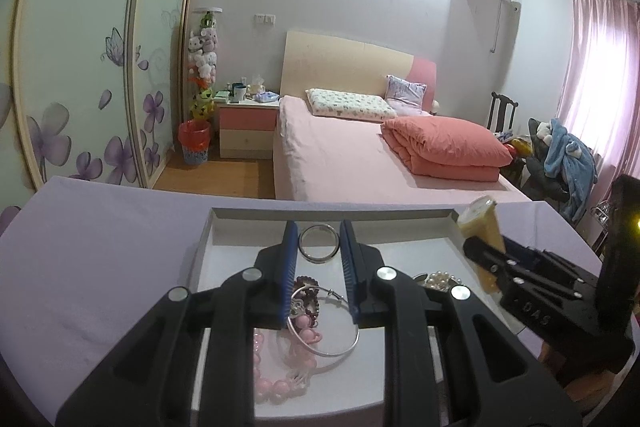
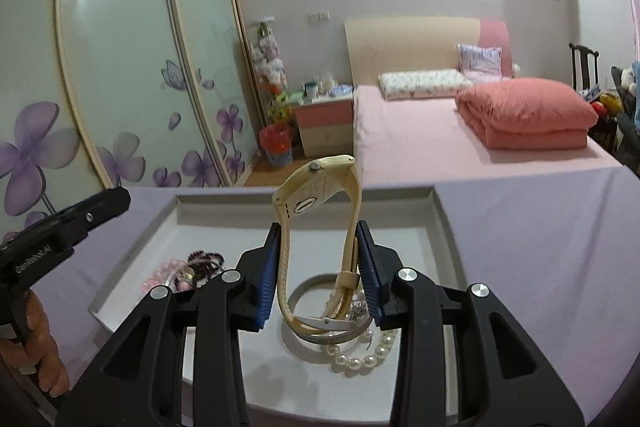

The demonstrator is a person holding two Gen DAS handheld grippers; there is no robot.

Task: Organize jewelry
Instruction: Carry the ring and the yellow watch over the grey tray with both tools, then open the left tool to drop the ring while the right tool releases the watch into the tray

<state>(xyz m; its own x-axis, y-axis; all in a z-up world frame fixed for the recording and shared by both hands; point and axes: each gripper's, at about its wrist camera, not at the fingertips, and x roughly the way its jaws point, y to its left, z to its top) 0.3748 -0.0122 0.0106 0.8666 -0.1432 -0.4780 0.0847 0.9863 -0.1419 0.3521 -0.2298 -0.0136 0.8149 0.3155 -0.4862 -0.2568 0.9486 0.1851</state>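
Note:
A shallow white tray [image 1: 256, 223] lies on a lavender tablecloth. My left gripper [image 1: 319, 227] is shut on a small silver ring [image 1: 319, 259], pinched between its blue pads above the tray's middle. My right gripper [image 2: 319, 227] is shut on a cream wristwatch [image 2: 316, 183], its strap loop squeezed between the pads and the face standing up. In the left wrist view the watch [image 1: 478, 223] and right gripper [image 1: 494, 247] are over the tray's right side. The left gripper [image 2: 116, 203] shows at the left edge of the right wrist view, with a hand [image 2: 40, 343] on its grip.
The tray holds a pearl strand [image 2: 360, 359], a grey bangle [image 2: 308, 287], pink beads [image 1: 272, 383], a thin silver hoop [image 1: 344, 347] and a dark red bracelet [image 1: 308, 291]. Beyond the table's far edge stand a pink bed [image 1: 340, 155] and a flowered wardrobe [image 1: 80, 67].

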